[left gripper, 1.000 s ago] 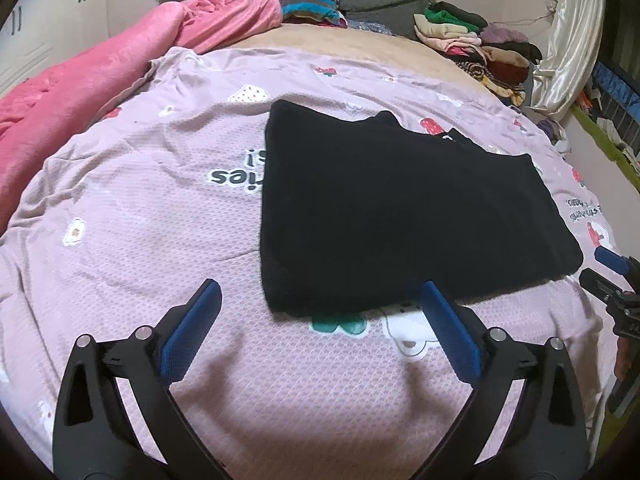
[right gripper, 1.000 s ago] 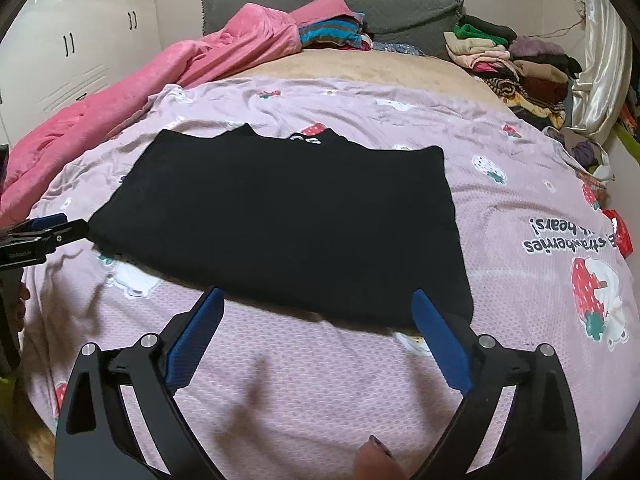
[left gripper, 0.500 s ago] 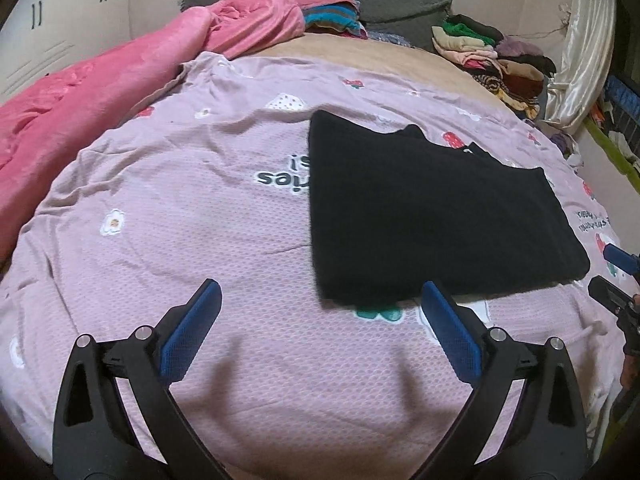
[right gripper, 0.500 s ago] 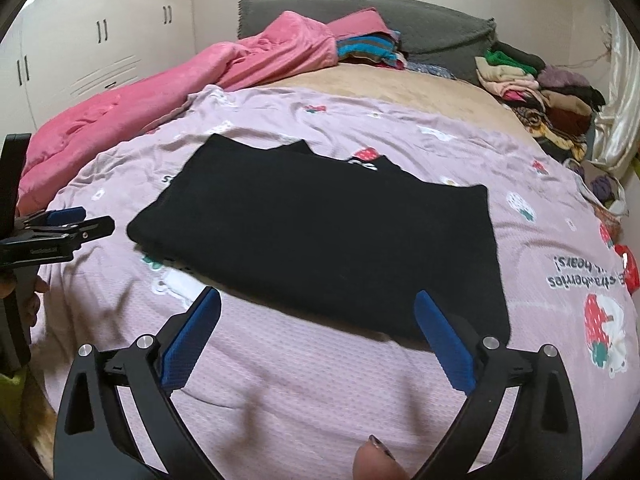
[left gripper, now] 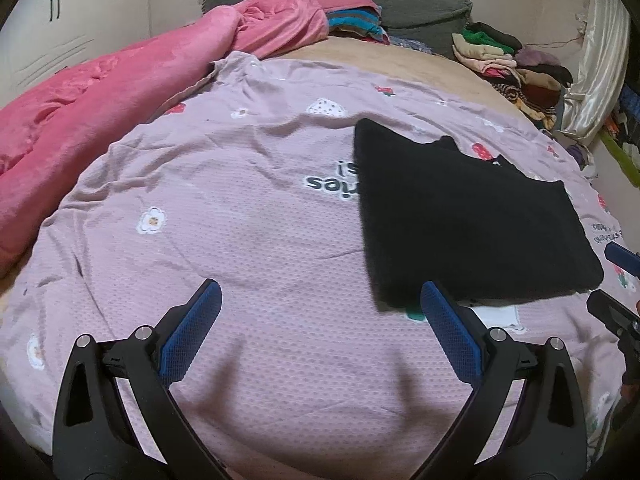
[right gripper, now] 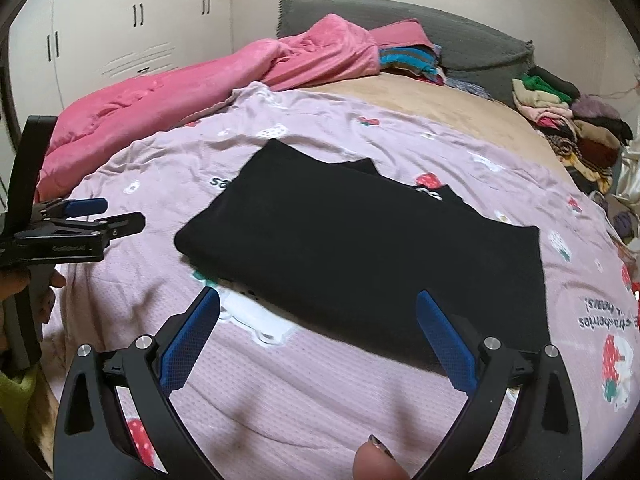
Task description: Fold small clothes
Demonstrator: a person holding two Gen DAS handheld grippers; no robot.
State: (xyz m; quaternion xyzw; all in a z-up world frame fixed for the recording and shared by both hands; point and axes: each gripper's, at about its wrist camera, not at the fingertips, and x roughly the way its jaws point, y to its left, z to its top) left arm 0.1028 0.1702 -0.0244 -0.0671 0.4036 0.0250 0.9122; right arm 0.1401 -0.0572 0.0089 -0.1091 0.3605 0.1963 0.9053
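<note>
**Black Garment Lying Folded as Both Grippers Hang Empty Above the Bed**

A black garment is lying flat on a lilac strawberry-print sheet, already squared into a rough rectangle with a small collar-like notch showing along its far edge. Its placement near the front edge of the bed is likely keeping it within easy reach of the person working there. The left gripper is hovering over bare sheet, its blue-padded fingers spread wide and gripping nothing; the garment's near corner is sitting just beside its right-hand finger. The right gripper is also gaping wide and carrying nothing, poised over the garment's near edge. A fingertip is showing at the bottom of the right wrist view, presumably working the handle.

Judging by the tidy outline, the fold is looking well advanced, possibly complete; whether another fold is intended cannot be told.

No baskets or boxes are appearing in either view. A stack of folded clothes is piling up at the far right corner of the bed, seemingly serving as the finished heap. A pink blanket is bunching along the left side, leaving the middle free as work surface.
</note>
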